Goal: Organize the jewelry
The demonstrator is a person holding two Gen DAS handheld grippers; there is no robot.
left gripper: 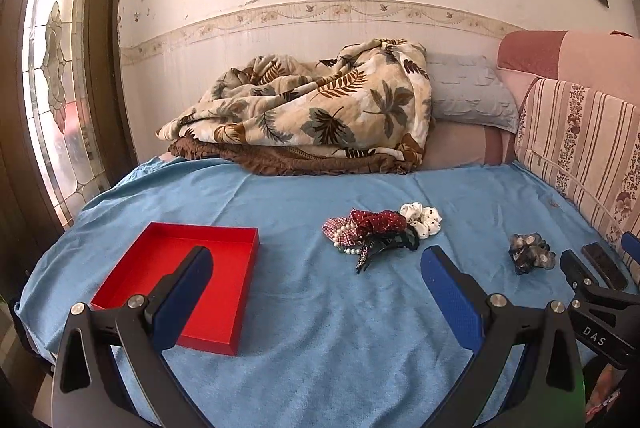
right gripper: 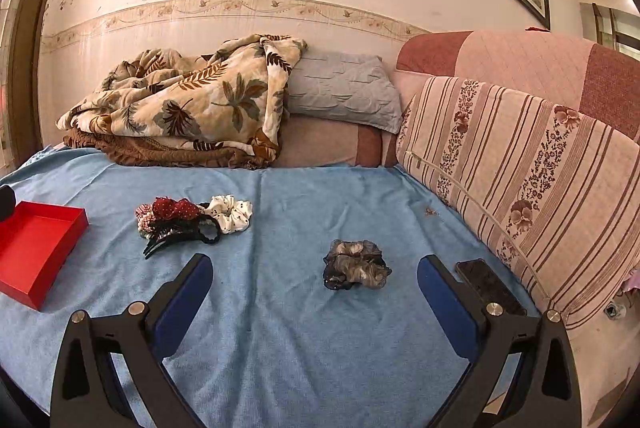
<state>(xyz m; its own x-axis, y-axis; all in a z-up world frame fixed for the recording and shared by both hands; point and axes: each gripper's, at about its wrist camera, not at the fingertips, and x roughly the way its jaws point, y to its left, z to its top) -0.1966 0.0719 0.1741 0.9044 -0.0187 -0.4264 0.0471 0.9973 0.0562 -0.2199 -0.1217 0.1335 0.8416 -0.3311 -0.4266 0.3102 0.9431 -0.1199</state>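
A shallow red tray (left gripper: 240,256) (right gripper: 60,240) lies empty on the blue towel at the left. To its right sits a pile: a dark red dotted scrunchie (left gripper: 378,221) (right gripper: 176,209), a white dotted scrunchie (left gripper: 422,218) (right gripper: 232,212), a plaid scrunchie with a pearl strand (left gripper: 344,237) and a black claw clip (left gripper: 376,252) (right gripper: 172,238). A grey-brown scrunchie (left gripper: 532,253) (right gripper: 356,266) lies alone further right. My left gripper (left gripper: 316,260) is open, hovering between tray and pile. My right gripper (right gripper: 314,268) is open just short of the grey-brown scrunchie.
A dark phone (right gripper: 490,286) (left gripper: 604,264) lies by the striped sofa cushion (right gripper: 520,180) on the right. A leaf-print blanket (left gripper: 312,108) and a grey pillow (right gripper: 340,92) are heaped at the back. A glass door (left gripper: 52,68) stands at the left.
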